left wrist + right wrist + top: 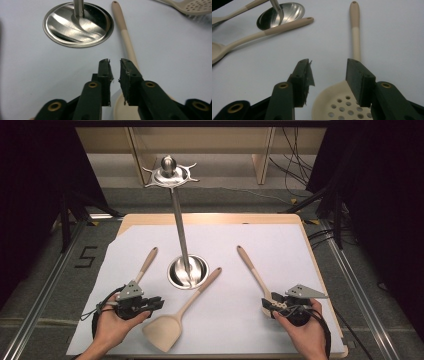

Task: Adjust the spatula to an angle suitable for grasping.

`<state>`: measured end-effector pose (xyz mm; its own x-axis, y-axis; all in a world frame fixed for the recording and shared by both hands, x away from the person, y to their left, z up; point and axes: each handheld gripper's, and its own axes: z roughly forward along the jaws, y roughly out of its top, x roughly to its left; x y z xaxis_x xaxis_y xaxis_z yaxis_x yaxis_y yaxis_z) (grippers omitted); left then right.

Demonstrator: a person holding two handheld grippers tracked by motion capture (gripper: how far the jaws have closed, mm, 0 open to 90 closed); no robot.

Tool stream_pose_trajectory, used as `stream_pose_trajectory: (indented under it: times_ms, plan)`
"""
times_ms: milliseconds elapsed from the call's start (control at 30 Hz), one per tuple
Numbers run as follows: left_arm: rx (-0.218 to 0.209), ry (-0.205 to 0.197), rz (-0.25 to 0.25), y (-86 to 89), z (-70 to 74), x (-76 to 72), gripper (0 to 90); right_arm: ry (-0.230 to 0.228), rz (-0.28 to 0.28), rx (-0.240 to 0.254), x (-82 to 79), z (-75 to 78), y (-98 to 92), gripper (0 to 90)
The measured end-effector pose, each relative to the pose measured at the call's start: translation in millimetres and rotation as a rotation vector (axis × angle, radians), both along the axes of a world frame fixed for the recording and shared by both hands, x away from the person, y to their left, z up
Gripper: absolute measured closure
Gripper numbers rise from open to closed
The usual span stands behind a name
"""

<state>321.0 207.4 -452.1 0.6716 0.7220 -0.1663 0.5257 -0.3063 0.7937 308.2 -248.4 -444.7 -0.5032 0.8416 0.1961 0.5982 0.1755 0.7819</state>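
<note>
Right gripper view has the right hand-held gripper (328,75) released, jaws spread either side of the slotted spoon (339,105), whose head lies at lower centre and handle runs straight up the frame, while the left hand-held gripper (115,72) hangs nearly closed, empty.

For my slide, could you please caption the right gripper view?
Open right claw poised over slotted spoon.

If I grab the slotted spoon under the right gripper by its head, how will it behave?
The slotted spoon looks rigid, so it probably won't flop. Its long handle would likely droop away from the right gripper, whose jaws stand open above the perforated head. The smooth finish may be somewhat slippery; gripping nearer the neck seems safer.
</note>
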Motion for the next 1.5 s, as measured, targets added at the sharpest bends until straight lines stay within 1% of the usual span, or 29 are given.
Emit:
stream_pose_trajectory:
  times_ms: [67, 100, 133, 167, 267, 300, 333, 400, 433, 467, 500, 567, 600, 633, 667, 767, 800, 833, 900, 933, 1033, 1067, 1100, 1133, 1167, 1200, 1267, 1333, 1500]
  plan:
    - [-0.018, 0.002, -0.002, -1.3, 3.3, 0.6, 84.7, -0.024, 0.014, -0.02, 1.4, 0.3, -1.0, 59.0]
    - [-0.013, 0.0, -0.018, -2.3, 5.8, 0.7, 84.7, -0.024, 0.014, -0.02, 1.4, 0.3, -1.0, 59.0]
    - [-0.024, -0.014, -0.018, -6.4, 6.7, 0.0, 86.6, -0.001, 0.005, -0.01, -0.3, 1.1, 0.9, 65.9]
    - [-0.035, -0.017, -0.025, -12.1, 7.9, -1.6, 88.3, -0.045, 0.024, -0.042, 1.3, 0.3, -0.2, 71.2]
    - [-0.018, -0.002, -0.11, -33.6, 11.4, -6.8, 89.1, -0.008, 0.021, -0.076, -3.6, 3.7, 2.6, 80.4]
    - [0.008, 0.0, -0.141, -38.8, 12.1, -7.0, 89.1, -0.032, 0.037, -0.102, -2.5, 3.0, 1.2, 81.9]
    - [0.053, 0.006, -0.197, -46.7, 12.0, -6.3, 89.1, -0.029, 0.036, -0.114, -3.5, 3.4, 1.6, 83.2]
    - [0.092, 0.027, -0.215, -62.4, 7.4, -7.7, 89.1, -0.04, 0.038, -0.133, -4.6, 5.6, 3.1, 84.6]
    - [0.167, 0.02, -0.251, -68.3, 6.7, -7.4, 89.1, -0.035, 0.034, -0.131, -5.1, 7.0, 5.1, 84.9]
    - [0.2, 0.012, -0.265, -74.2, 5.4, -7.5, 89.0, -0.048, 0.04, -0.144, -4.6, 8.0, 5.9, 85.1]
    - [0.216, 0.032, -0.277, -79.6, 3.1, -7.2, 88.9, -0.064, 0.036, -0.151, -4.7, 8.4, 7.1, 85.5]
    - [0.255, 0.065, -0.303, -86.8, -0.5, -5.1, 88.8, -0.041, 0.026, -0.147, -8.5, 9.0, 11.2, 87.0]
    - [0.266, 0.077, -0.297, -89.8, -4.1, -3.6, 88.8, -0.064, 0.055, -0.178, -6.8, 8.2, 9.8, 87.3]
    - [0.343, 0.086, -0.338, -89.9, -3.2, 0.0, 88.9, -0.062, 0.054, -0.175, -7.5, 7.7, 11.1, 87.5]
    - [0.341, 0.139, -0.34, -92.1, -6.6, 3.4, 89.0, -0.076, 0.071, -0.198, -6.7, 7.0, 10.3, 87.6]
    - [0.364, 0.155, -0.343, -95.8, -10.3, 8.0, 89.1, -0.058, 0.07, -0.176, -7.0, 6.3, 9.4, 87.6]
    - [0.362, 0.158, -0.339, -97.5, -12.8, 9.0, 89.1, -0.075, 0.072, -0.19, -6.0, 6.4, 7.5, 87.5]
    - [0.362, 0.158, -0.339, -97.5, -12.8, 9.0, 89.1, -0.055, 0.061, -0.176, -6.8, 6.3, 7.2, 87.4]
    - [0.383, 0.176, -0.333, -102.5, -19.1, 9.8, 89.1, -0.065, 0.054, -0.173, -5.9, 5.6, 5.5, 87.2]
    - [0.38, 0.177, -0.33, -103.4, -20.4, 9.6, 89.2, -0.075, 0.052, -0.184, -5.5, 6.3, 4.5, 87.0]
    - [0.388, 0.181, -0.325, -103.2, -20.0, 9.2, 89.2, -0.03, 0.03, -0.157, -8.1, 7.2, 6.9, 86.1]
    - [0.396, 0.174, -0.328, -102.1, -19.3, 9.3, 89.2, -0.055, 0.042, -0.165, -6.7, 6.4, 6.3, 85.9]
    - [0.396, 0.174, -0.328, -102.1, -19.3, 9.3, 89.2, -0.036, 0.033, -0.153, -8.0, 7.0, 7.6, 85.6]
    - [0.423, 0.169, -0.335, -100.2, -18.0, 9.4, 89.2, -0.07, 0.044, -0.174, -6.3, 6.9, 5.9, 85.4]
    - [0.423, 0.169, -0.335, -100.2, -18.0, 9.4, 89.3, -0.074, 0.048, -0.172, -6.3, 6.8, 6.1, 85.2]
    - [0.45, 0.17, -0.334, -98.2, -16.9, 9.6, 89.3, -0.073, 0.046, -0.169, -6.7, 7.0, 6.4, 85.2]
    - [0.43, 0.178, -0.316, -92.9, -17.6, 7.4, 89.3, -0.057, 0.048, -0.153, -7.4, 6.7, 6.7, 85.1]
    - [0.458, 0.17, -0.313, -88.5, -16.9, 6.8, 89.4, -0.071, 0.039, -0.16, -7.6, 7.1, 5.5, 85.0]
    - [0.489, 0.19, -0.328, -81.9, -14.7, 6.0, 89.4, -0.048, 0.031, -0.149, -7.8, 6.9, 5.3, 84.9]
